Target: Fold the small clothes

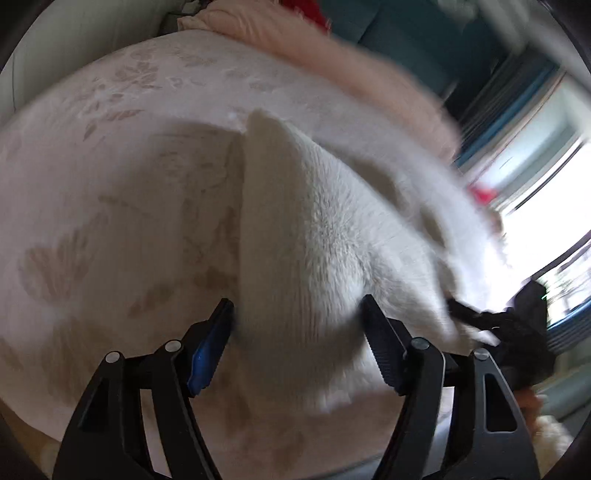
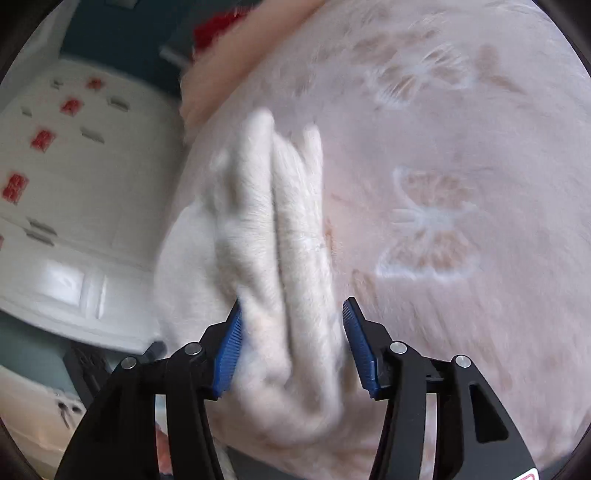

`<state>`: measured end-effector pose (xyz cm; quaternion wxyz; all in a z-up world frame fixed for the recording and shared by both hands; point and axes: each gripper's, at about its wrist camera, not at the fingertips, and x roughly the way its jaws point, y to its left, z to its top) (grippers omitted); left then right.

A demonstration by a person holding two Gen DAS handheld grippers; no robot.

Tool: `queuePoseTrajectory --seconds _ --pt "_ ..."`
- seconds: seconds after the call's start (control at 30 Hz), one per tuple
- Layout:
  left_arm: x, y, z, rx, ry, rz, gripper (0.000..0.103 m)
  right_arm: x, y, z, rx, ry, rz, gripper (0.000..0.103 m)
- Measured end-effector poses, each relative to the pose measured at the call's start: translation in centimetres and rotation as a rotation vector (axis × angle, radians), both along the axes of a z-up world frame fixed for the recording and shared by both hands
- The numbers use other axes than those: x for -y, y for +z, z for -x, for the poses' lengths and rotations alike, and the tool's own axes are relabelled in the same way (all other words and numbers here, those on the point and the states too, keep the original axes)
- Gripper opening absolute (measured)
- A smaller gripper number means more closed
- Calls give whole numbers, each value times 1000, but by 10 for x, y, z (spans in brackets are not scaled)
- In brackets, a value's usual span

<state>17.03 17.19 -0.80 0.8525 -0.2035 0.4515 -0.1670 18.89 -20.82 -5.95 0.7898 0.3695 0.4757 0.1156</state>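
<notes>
A small white fuzzy garment (image 1: 314,229) lies bunched on a pale pink bedspread (image 1: 110,177) with butterfly patterns. My left gripper (image 1: 297,314) is open, its fingers spread wide on either side of the garment's near ribbed end. In the right wrist view the same garment (image 2: 273,236) runs away from me in long folds. My right gripper (image 2: 291,314) is open too, with the garment's near end between its blue pads (image 2: 231,347). The right gripper also shows as a dark shape at the garment's right end in the left wrist view (image 1: 517,317). Both views are motion-blurred.
A peach fluffy blanket (image 1: 295,33) and something red lie at the far edge of the bed. A bright window (image 1: 535,177) is to the right. A white cabinet (image 2: 74,177) with red marks stands left of the bed (image 2: 461,184).
</notes>
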Motion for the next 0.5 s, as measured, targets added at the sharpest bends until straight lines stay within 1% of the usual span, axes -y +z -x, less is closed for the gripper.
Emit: queuePoseTrajectory --seconds 0.07,0.1,0.17,0.23,0.27,0.3,0.33,0.37,0.4,0.43,0.47,0.5 --pt "-12 13 12 35 58 5 84 -5 20 5 25 43 56 57" --pt "-15 15 15 49 60 43 87 -10 26 5 33 68 77 58" --pt "-18 17 13 42 59 117 92 -19 31 2 39 98 112 74" --pt "-12 9 0 4 63 135 92 -29 20 -5 16 113 143 75" --pt "-6 2 -7 -26 58 132 92 -33 11 -9 -14 116 149 75" --pt "-1 -6 -12 -52 51 129 91 -35 -2 -12 -54 113 133 72" --pt "2 -14 -17 -76 43 130 84 -35 -7 -14 -53 107 113 58" --pt "8 -22 -22 -107 29 121 65 -34 -4 -15 -34 90 97 41" --pt "12 -25 -25 -121 21 108 58 -33 2 -16 -19 83 101 36" --pt "13 -21 -25 -103 24 111 54 -31 13 -16 12 83 110 30" --pt "13 -8 -25 -60 18 140 46 -32 35 -15 75 97 137 27" --pt "12 0 -24 -35 11 155 44 -36 52 -12 120 108 156 26"
